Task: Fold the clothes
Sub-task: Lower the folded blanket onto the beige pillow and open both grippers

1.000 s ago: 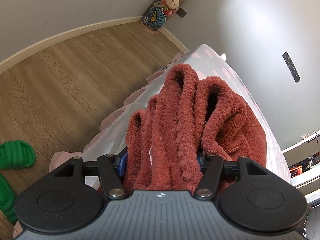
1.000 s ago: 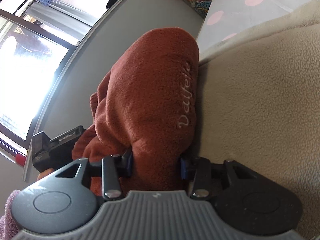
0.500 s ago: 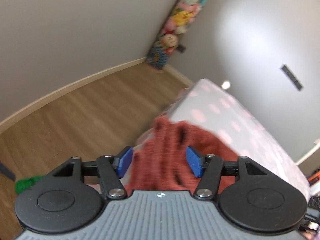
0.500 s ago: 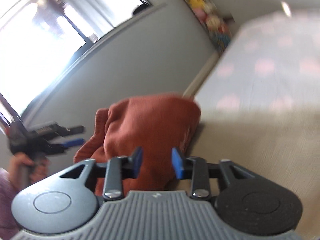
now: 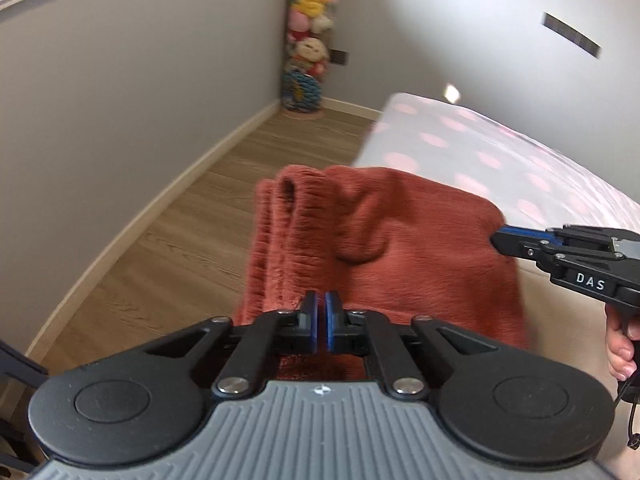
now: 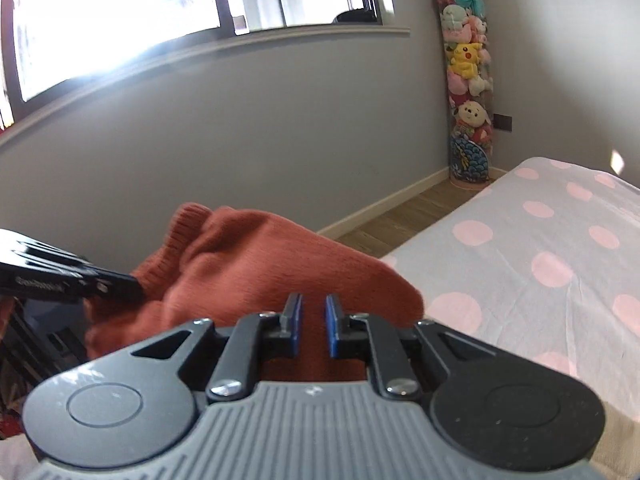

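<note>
A rust-red fleece garment lies bunched on the near corner of the bed, with a ribbed cuff at its far left; it also shows in the right wrist view. My left gripper is shut and empty, just behind the garment's near edge. My right gripper is almost closed with a narrow gap, empty, pulled back from the garment. From the left wrist view the right gripper sits at the garment's right edge. From the right wrist view the left gripper sits at its left side.
The bed has a grey sheet with pink dots and a beige blanket at the near right. Wood floor runs left of the bed. A tall net of plush toys stands in the corner. A window is on the left wall.
Both grippers let go of the red garment, drew back and up, then closed empty. The garment dropped onto the bed corner.
</note>
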A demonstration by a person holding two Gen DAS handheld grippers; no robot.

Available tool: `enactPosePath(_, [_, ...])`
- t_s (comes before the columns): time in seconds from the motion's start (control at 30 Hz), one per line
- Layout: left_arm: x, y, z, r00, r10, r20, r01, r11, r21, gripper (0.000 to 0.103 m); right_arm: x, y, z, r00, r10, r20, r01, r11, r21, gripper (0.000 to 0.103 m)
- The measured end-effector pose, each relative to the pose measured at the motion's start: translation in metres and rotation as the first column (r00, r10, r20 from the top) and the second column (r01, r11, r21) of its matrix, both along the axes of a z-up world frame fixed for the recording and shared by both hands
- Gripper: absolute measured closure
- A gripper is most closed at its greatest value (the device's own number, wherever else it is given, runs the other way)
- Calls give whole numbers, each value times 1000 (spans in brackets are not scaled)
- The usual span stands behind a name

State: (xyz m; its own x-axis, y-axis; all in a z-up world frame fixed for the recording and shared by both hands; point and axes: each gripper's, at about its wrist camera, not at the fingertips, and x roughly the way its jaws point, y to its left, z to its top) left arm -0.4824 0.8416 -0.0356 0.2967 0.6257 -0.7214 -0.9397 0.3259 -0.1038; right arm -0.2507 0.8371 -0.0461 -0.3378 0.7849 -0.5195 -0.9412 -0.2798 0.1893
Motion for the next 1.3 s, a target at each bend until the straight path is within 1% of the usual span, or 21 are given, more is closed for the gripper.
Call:
enactPosePath(0.1, [-5,10,-19,999,34,16,-34,999,-9,103,4,11,-11,1000,-11,-2,11,999,-37,93])
enactPosePath(0.17, [-13,20,-33,996,65,62,-63,998,-28,103,6,18,-18,1000,-18,-3,18,998,-62,94])
enactPosePath(0.27, [-25,27,-49,986,87,143,-81,995,-49,103,10,29,-29,1000,-30,-4,29,995,-99,95])
enactPosePath(0.33, [-34,25,-55,982,89,168,-81,995,-51,103,13,36,-37,999,-37,-5,36,992,-124,97])
enactPosePath(0.4, [-38,21,-53,981,92,173,-85,995,-52,103,15,43,-44,999,-45,-6,43,988,-149,97])
enactPosePath(0.47, [-33,17,-48,981,95,168,-89,995,-40,103,18,50,-51,999,-52,-6,50,984,-173,97])
enactPosePath(0.53, [-31,9,-36,982,86,166,-86,996,-6,101,17,45,-38,999,-52,8,53,987,-152,96])
enactPosePath(0.57, [-30,4,-30,983,84,166,-88,996,14,99,17,38,-28,999,-47,5,47,992,-116,93])
enactPosePath(0.6, [-29,-4,-22,983,79,167,-88,995,43,90,18,26,-17,1000,-29,-8,28,997,-68,91])
enactPosePath(0.63, [-28,-13,-14,983,71,170,-85,993,77,78,18,13,-7,1000,-3,-20,3,1000,-22,89])
enactPosePath(0.7, [-23,-29,-3,986,58,154,-78,988,130,68,11,-12,3,998,56,-14,-55,998,40,88])
enactPosePath(0.8, [-13,-44,0,998,43,53,-51,986,156,68,-7,-46,7,989,142,26,-144,985,98,88])
enactPosePath(0.87, [-8,-50,-9,999,36,-9,-34,989,146,70,-20,-58,-1,981,188,49,-192,977,90,87])
enactPosePath(0.9, [-9,-49,-15,999,47,-20,-44,990,133,71,-27,-63,-7,976,209,59,-214,974,81,87])
enactPosePath(1.0, [-12,-42,-32,996,91,-8,-91,994,59,77,-42,-68,-30,969,213,129,-220,974,46,86])
enactPosePath(1.03, [-13,-39,-38,995,104,0,-104,994,27,79,-44,-66,-33,967,212,143,-218,975,31,86])
enactPosePath(1.07, [-14,-37,-41,994,109,4,-109,994,14,79,-45,-64,-34,966,211,147,-216,976,19,87])
enactPosePath(1.17, [-14,-36,-41,994,109,6,-109,994,8,79,-46,-59,-35,965,207,161,-207,978,-18,87])
enactPosePath(1.23, [-15,-40,-34,992,127,17,-127,992,7,79,-45,-55,-33,967,201,156,-196,980,-43,86])
enactPosePath(1.27, [-15,-44,-29,991,134,18,-135,991,12,79,-42,-55,-26,972,192,133,-186,981,-55,85])
enactPosePath(1.3, [-14,-50,-23,990,141,16,-141,990,20,79,-40,-57,-20,976,183,121,-176,982,-62,80])
